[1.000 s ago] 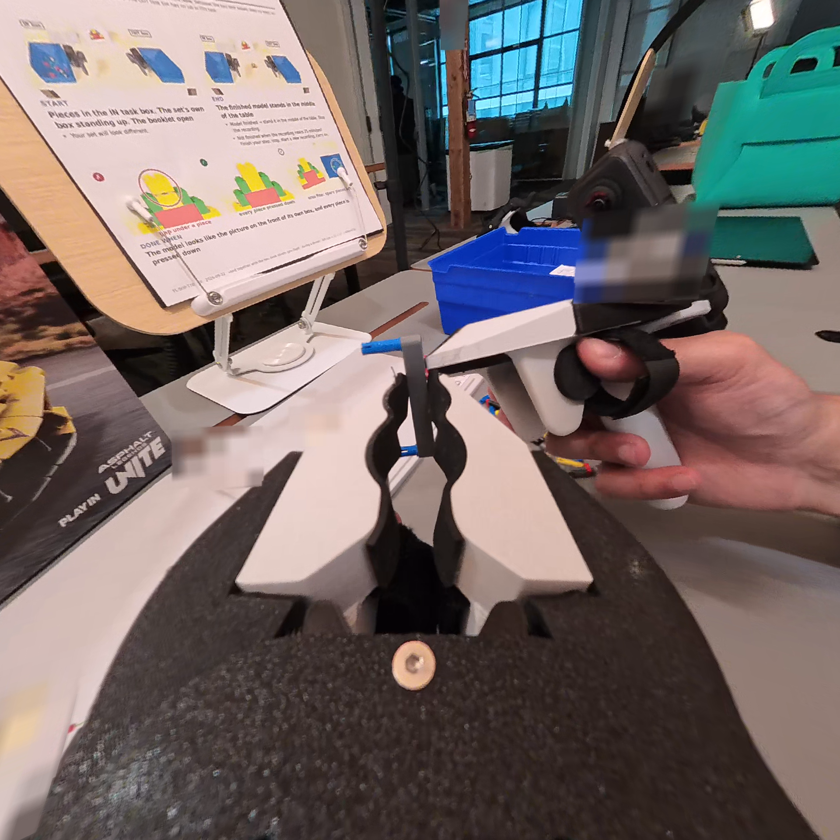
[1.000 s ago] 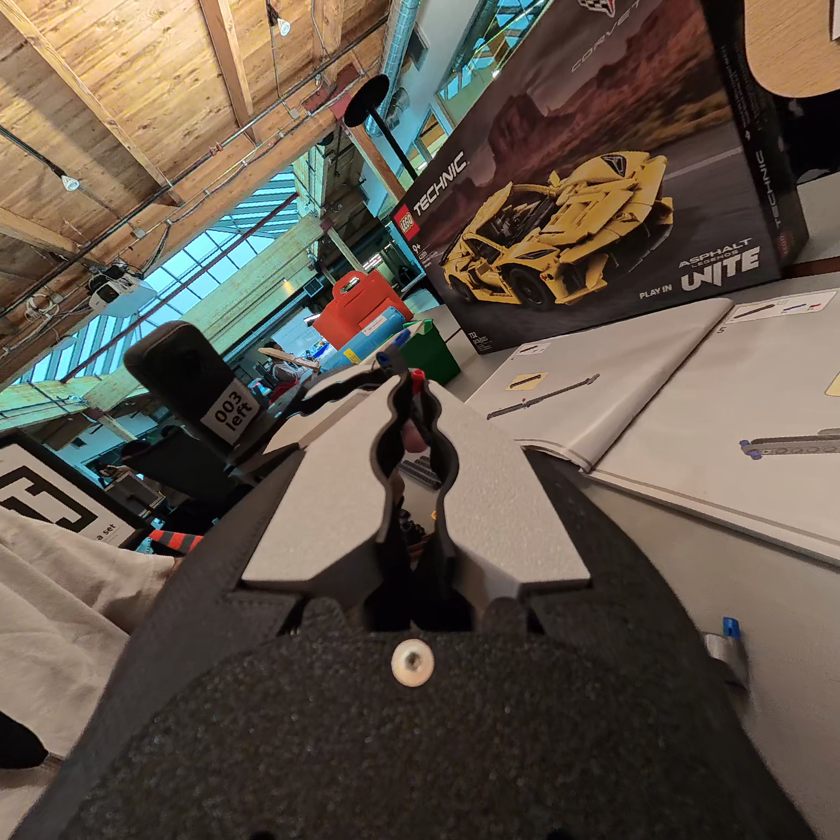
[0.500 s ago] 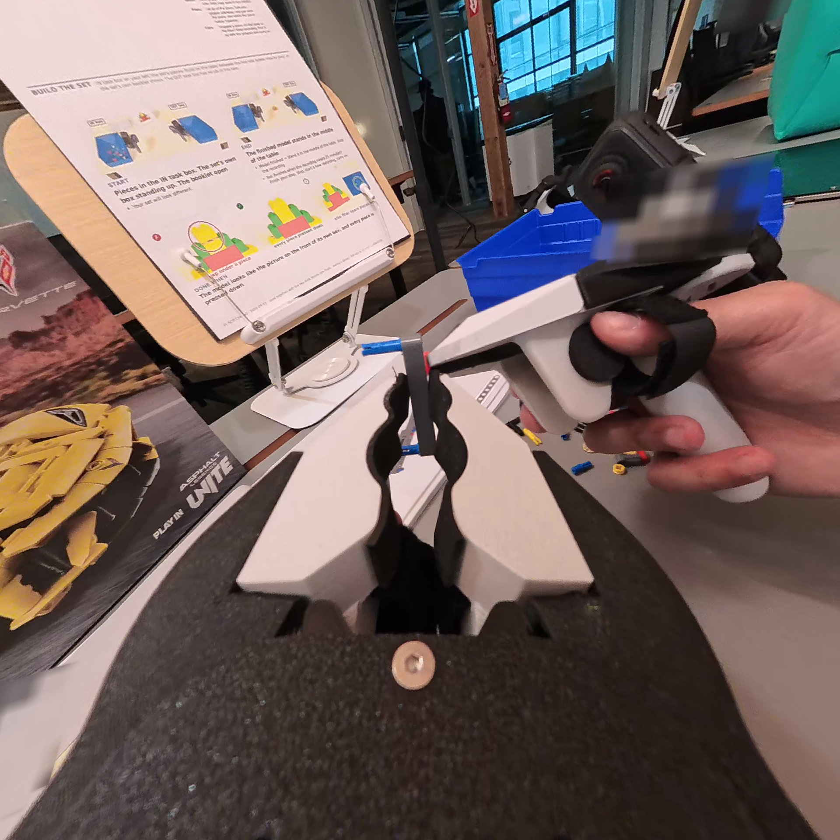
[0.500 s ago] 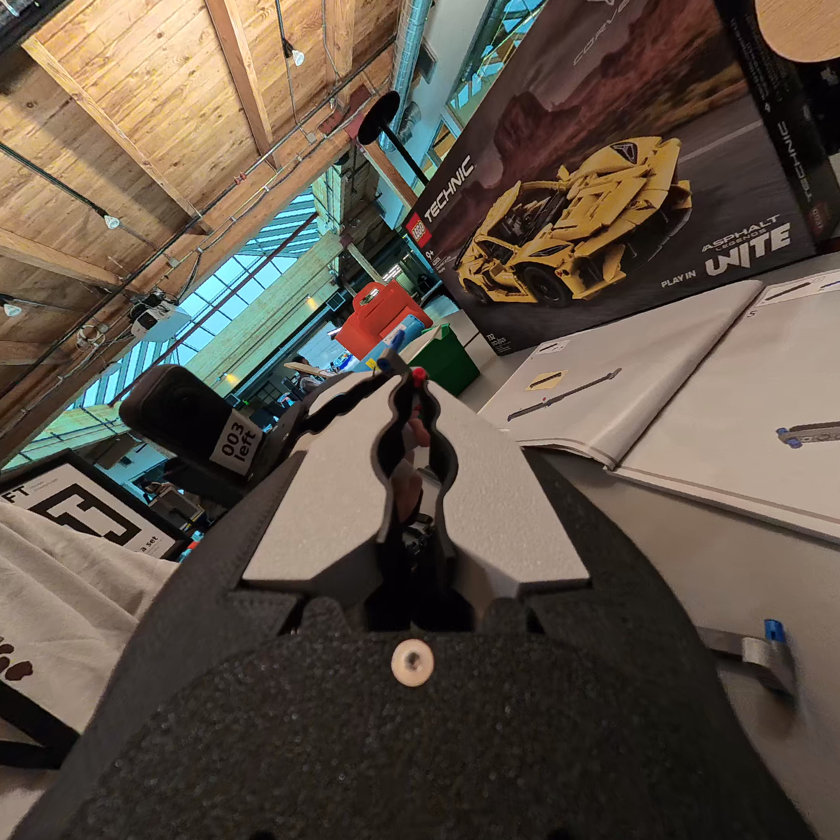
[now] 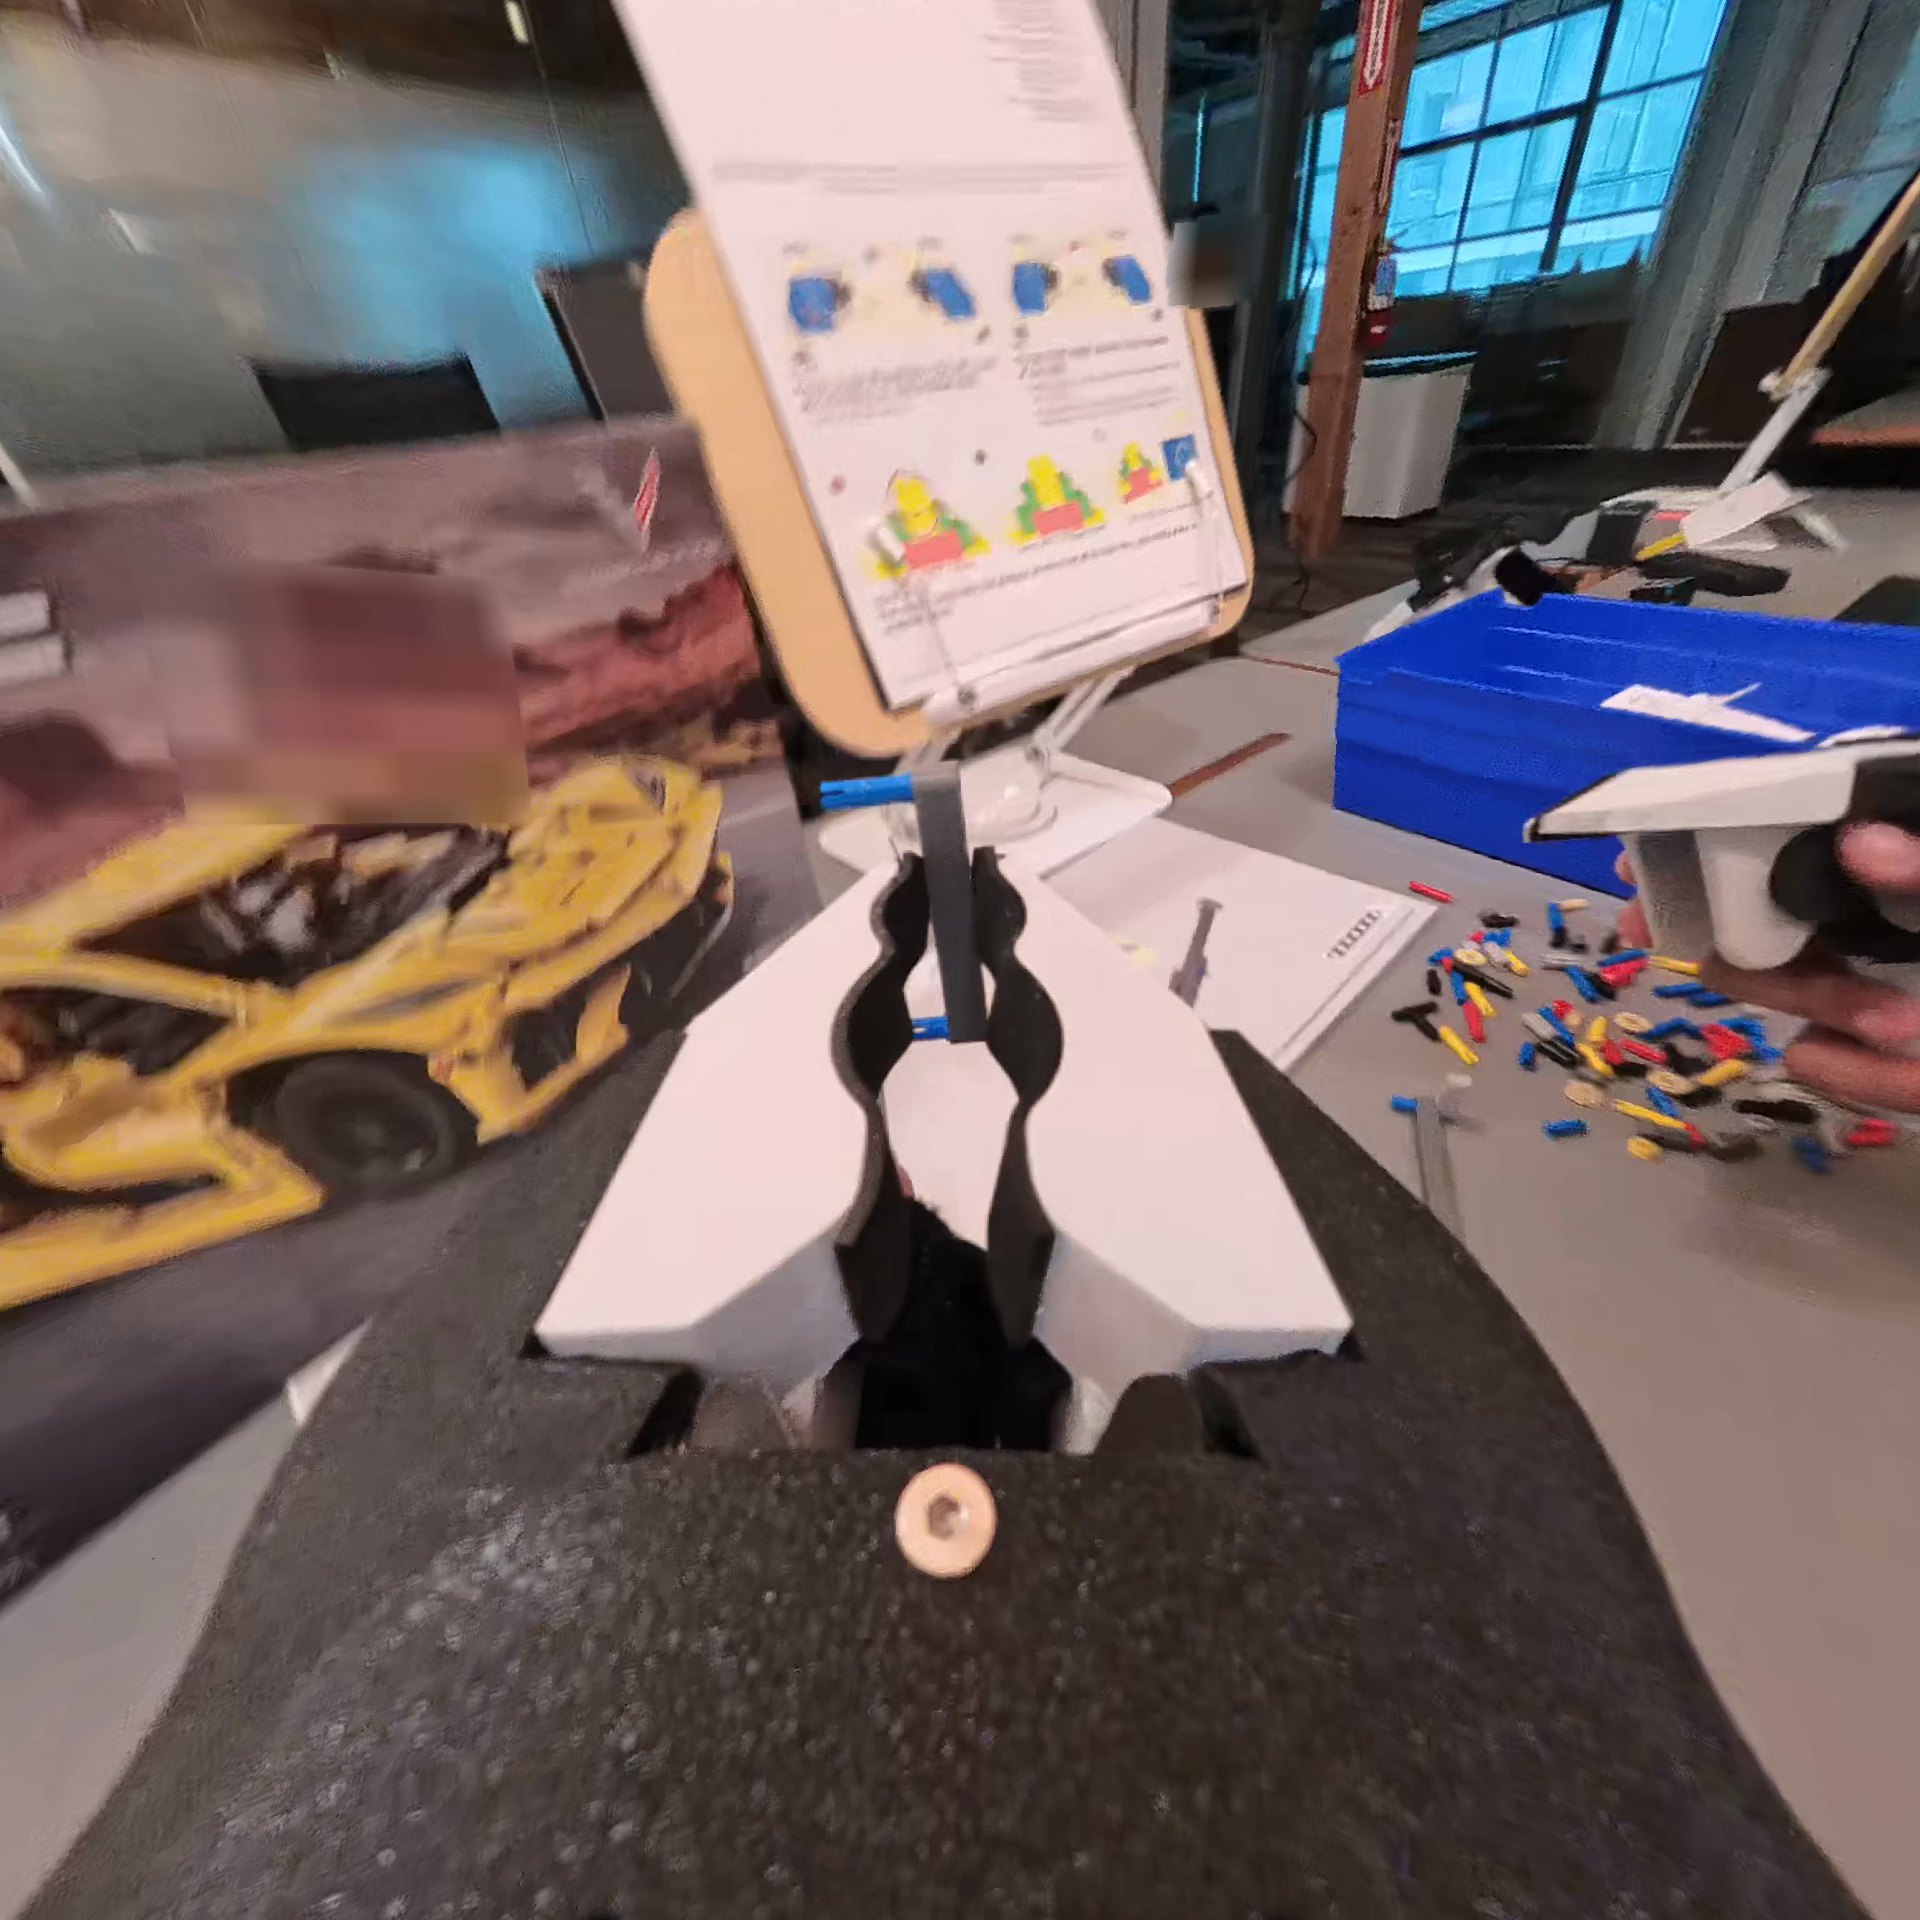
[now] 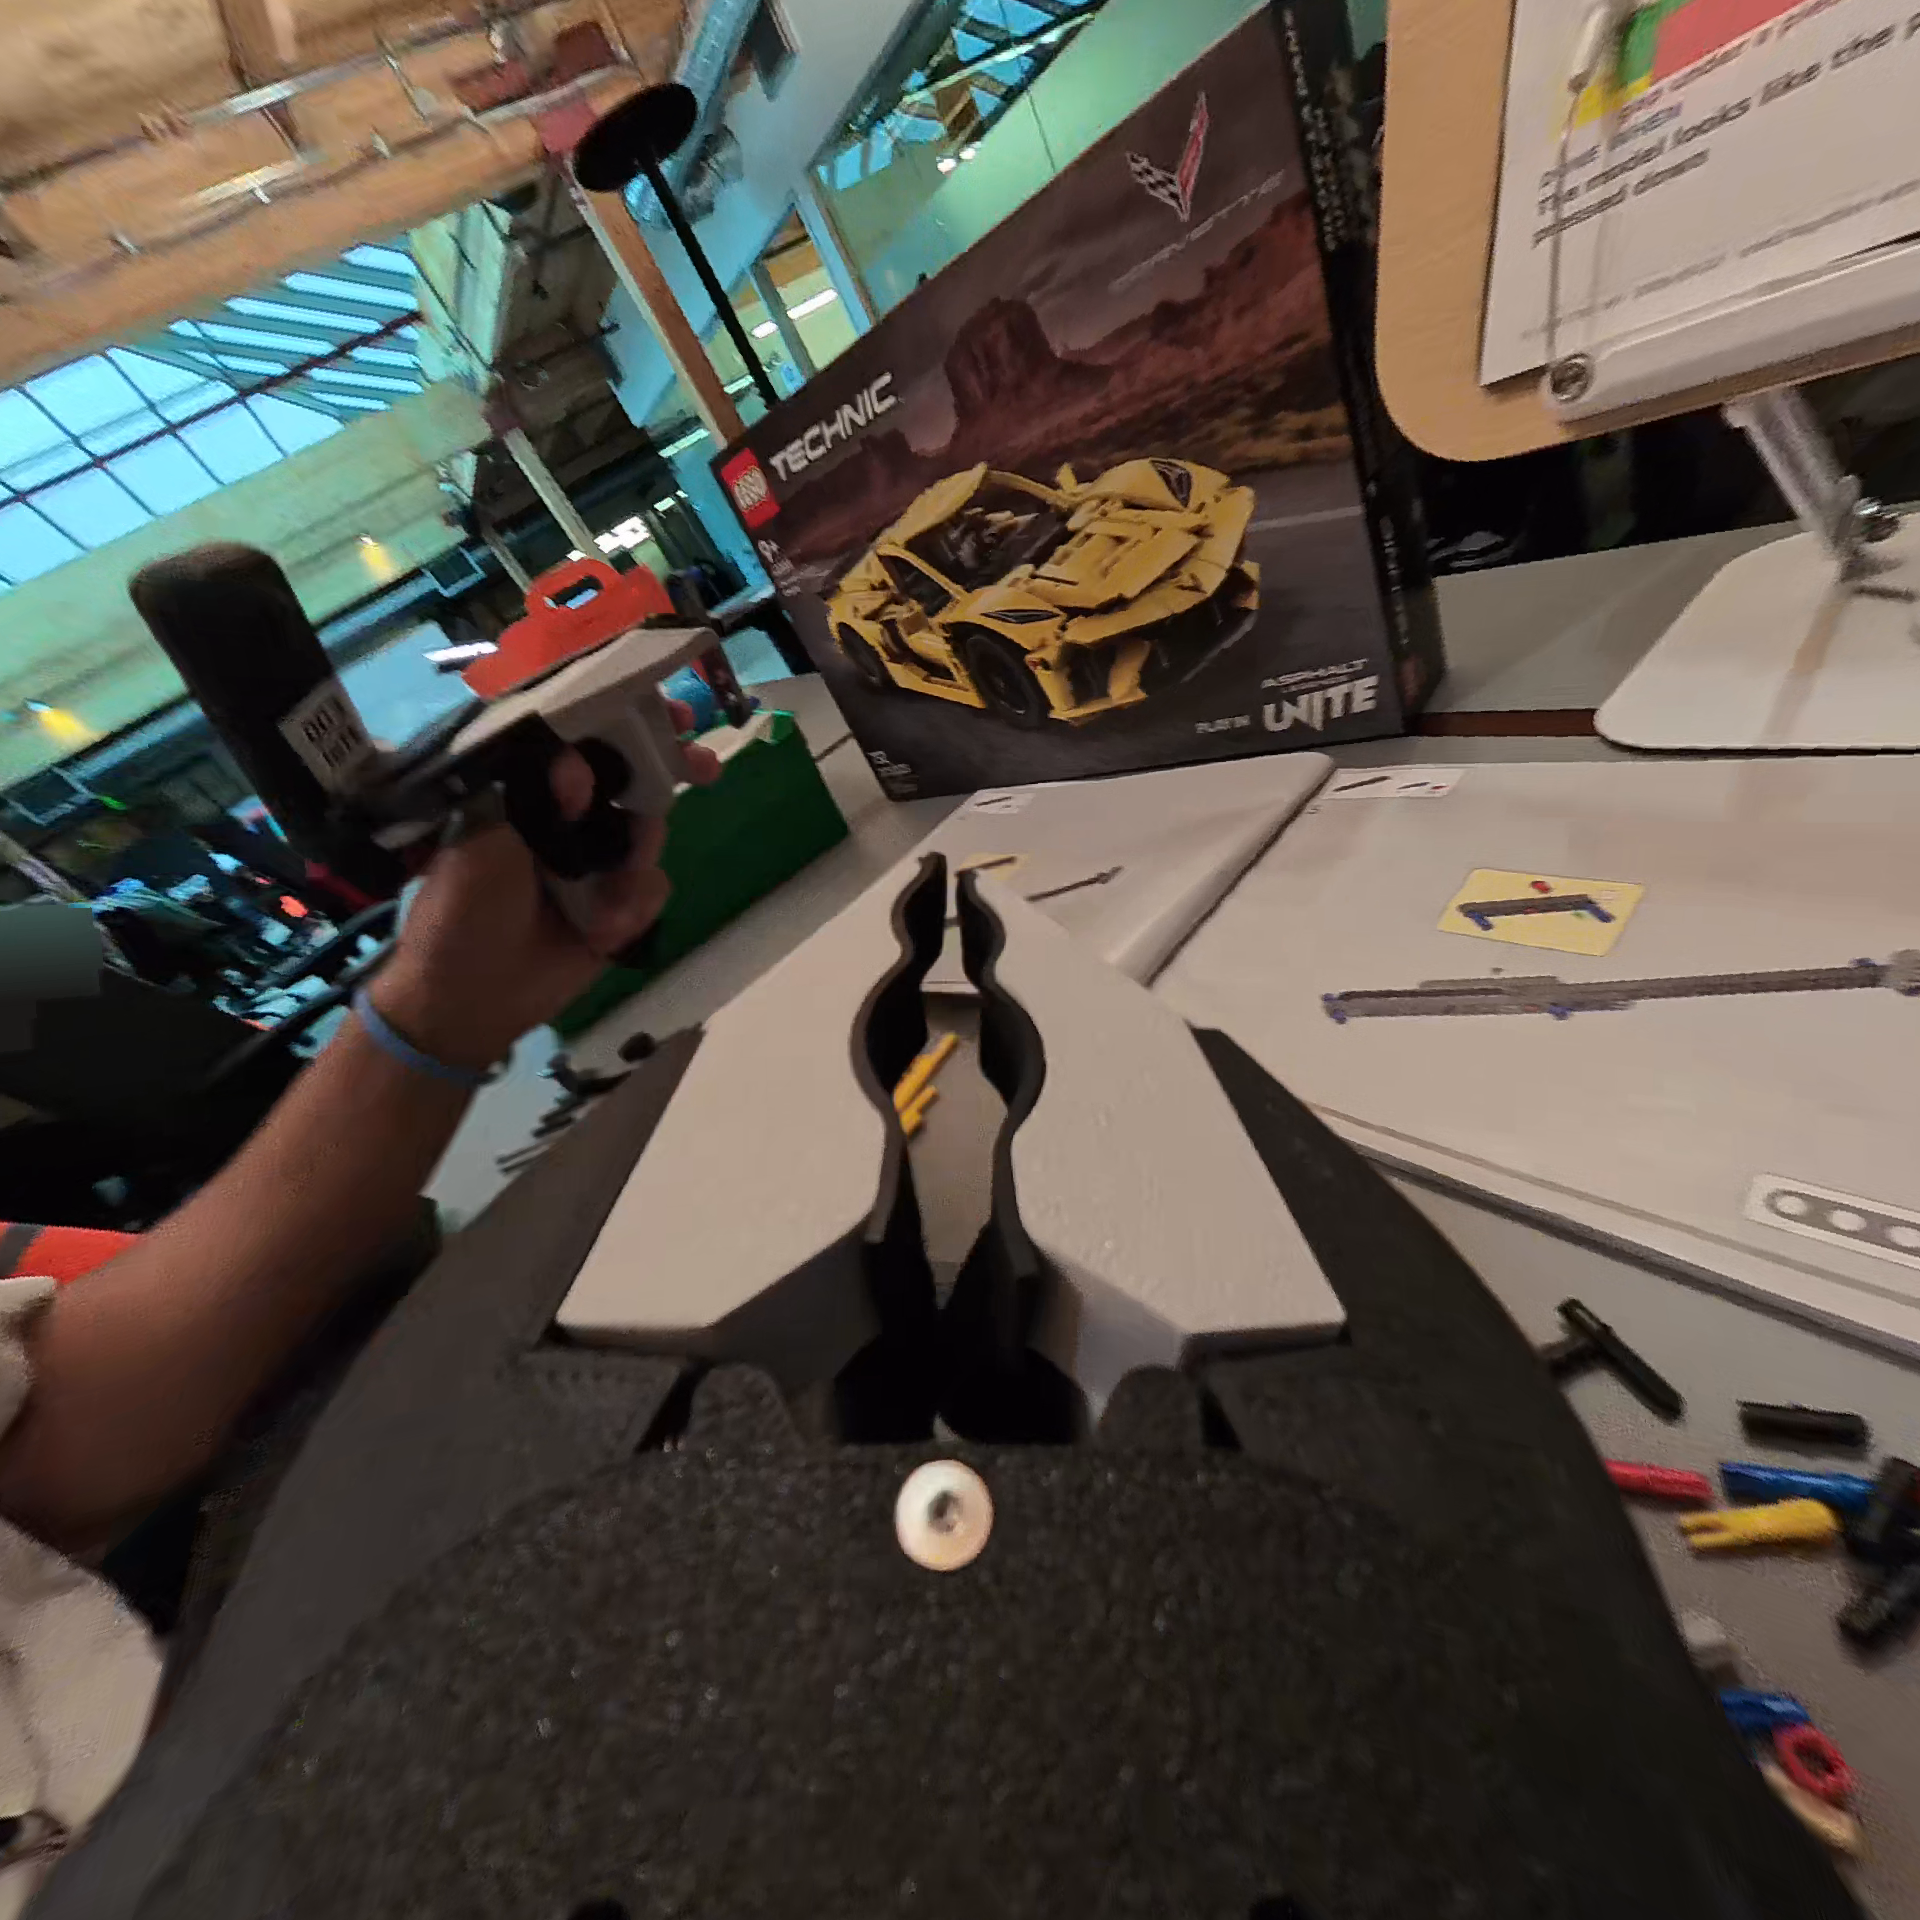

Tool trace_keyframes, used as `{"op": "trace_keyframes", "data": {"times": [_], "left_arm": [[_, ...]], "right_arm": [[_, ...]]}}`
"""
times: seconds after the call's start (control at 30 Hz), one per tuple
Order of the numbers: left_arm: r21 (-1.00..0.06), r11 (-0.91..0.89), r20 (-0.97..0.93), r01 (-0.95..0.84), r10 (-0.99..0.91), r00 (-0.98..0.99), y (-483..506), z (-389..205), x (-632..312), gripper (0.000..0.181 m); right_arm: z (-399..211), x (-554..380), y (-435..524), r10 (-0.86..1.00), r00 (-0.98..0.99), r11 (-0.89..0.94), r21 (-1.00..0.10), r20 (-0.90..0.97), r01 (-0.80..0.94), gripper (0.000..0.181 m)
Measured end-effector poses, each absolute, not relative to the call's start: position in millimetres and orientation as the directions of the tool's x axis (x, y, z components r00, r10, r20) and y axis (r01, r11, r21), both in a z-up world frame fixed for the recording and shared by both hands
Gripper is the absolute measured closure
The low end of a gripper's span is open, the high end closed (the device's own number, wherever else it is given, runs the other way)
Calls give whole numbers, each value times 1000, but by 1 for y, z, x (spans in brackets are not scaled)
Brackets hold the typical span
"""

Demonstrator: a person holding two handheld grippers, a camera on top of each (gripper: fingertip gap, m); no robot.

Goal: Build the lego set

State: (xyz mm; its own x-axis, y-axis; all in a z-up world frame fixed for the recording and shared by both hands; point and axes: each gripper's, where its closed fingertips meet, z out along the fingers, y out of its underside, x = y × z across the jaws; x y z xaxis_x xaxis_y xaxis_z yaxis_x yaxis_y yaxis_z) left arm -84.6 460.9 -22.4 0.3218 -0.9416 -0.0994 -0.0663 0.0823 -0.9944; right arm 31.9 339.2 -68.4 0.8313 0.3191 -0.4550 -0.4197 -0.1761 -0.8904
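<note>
At the far left side of the table (image 6: 1507, 644) stands the set box (image 6: 1101, 540) with a yellow car printed on it, upright. Right of it is a document stand (image 5: 935, 416) with a printed sheet, also near the far edge. In front of both lies the open instruction booklet (image 6: 1507, 997), flat on the table.

The left gripper (image 5: 948, 883) is held above the table, and its fingers are clamped on a grey beam (image 5: 951, 914), which stands upright between the tips. A blue pin (image 5: 862, 795) sticks out to the left from the top of the beam, and a second blue pin shows at its lower end.

Toward the far right corner sits a blue bin (image 5: 1558, 727). In front of it a pile of loose pieces (image 5: 1621, 1039) is scattered on the table.

The right gripper (image 6: 948, 883) is over the near side of the booklet; its tips are almost together and hold nothing.
</note>
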Motion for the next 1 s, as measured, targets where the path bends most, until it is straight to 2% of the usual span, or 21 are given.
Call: {"op": "trace_keyframes", "data": {"times": [0.07, 0.13, 0.2, 0.33, 0.43, 0.53, 0.6, 0.83, 0.87, 0.9, 1.0], "left_arm": [[-991, -71, 35, -114, -956, 290, 477, -37, -104, 175], [-971, -146, 104, -190, -971, 217, 467, -56, -110, 175], [-936, -170, 116, -310, -976, 187, 447, -76, -117, 175], [-827, -141, 171, -544, -985, -3, 367, -105, -135, 174], [-677, -132, 326, -724, -936, -135, 286, -141, -139, 174], [-530, 30, 204, -847, -966, -162, 253, -186, -138, 174], [-476, 62, 182, -877, -969, -167, 242, -201, -132, 174], [-432, 108, 104, -895, -980, -169, 239, -214, -113, 173], [-433, 117, 87, -894, -981, -170, 240, -214, -111, 166], [-440, 118, 83, -890, -982, -171, 239, -212, -109, 156], [-535, 89, 147, -840, -969, -197, 237, -189, -101, 150]], "right_arm": [[-83, 32, 337, 282, 875, -218, -914, -394, -342, 175], [-104, 10, 332, 323, 890, -336, -918, -321, -209, 171], [-126, 1, 324, 322, 929, -425, -904, -185, -32, 169], [-146, -14, 291, 322, 942, -522, -848, -96, 92, 165], [-149, -24, 270, 302, 940, -539, -842, -158, 31, 166], [-155, -28, 259, 292, 928, -540, -841, -230, -39, 166], [-161, -25, 256, 276, 931, -547, -835, -240, -53, 166], [-149, -21, 259, 304, 925, -441, -894, -230, -78, 168], [-149, -20, 260, 304, 926, -431, -899, -225, -77, 168], [-148, -18, 260, 300, 928, -425, -902, -219, -75, 168], [-141, -13, 258, 295, 925, -385, -916, -238, -113, 169]]}}
